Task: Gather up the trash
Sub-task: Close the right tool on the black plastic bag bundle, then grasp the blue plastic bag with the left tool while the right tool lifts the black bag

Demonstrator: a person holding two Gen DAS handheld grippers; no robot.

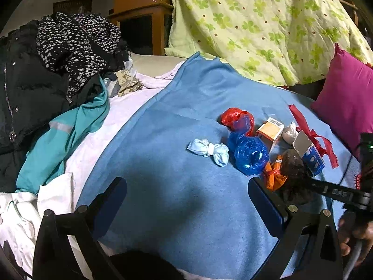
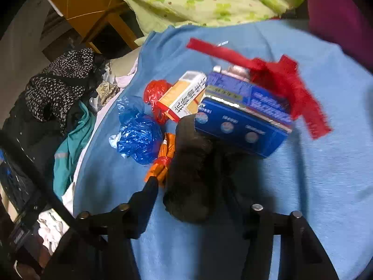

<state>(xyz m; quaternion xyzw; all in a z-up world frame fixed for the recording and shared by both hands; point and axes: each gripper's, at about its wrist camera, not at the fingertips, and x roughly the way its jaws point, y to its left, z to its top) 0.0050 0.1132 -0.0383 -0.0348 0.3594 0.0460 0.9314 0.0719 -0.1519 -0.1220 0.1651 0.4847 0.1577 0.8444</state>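
Trash lies on a blue blanket (image 1: 181, 107): a pale blue knotted wad (image 1: 208, 151), a blue plastic bag (image 1: 250, 155), a red plastic bag (image 1: 237, 119), an orange-white box (image 1: 270, 131), a blue box (image 1: 311, 155), a red ribbon (image 1: 310, 130), an orange wrapper (image 1: 275, 175) and a dark wad (image 1: 295, 175). My left gripper (image 1: 186, 198) is open above bare blanket, short of the pale wad. My right gripper (image 2: 200, 191) is open with the dark wad (image 2: 191, 170) between its fingers. The blue box (image 2: 244, 114), orange-white box (image 2: 184, 95) and ribbon (image 2: 279, 81) lie beyond.
A pile of dark clothes (image 1: 46, 70) and a teal jacket (image 1: 70, 130) lie to the left. A green flowered quilt (image 1: 256, 23) is heaped at the back, with a magenta pillow (image 1: 347, 98) at the right. A wooden cabinet (image 1: 144, 11) stands behind.
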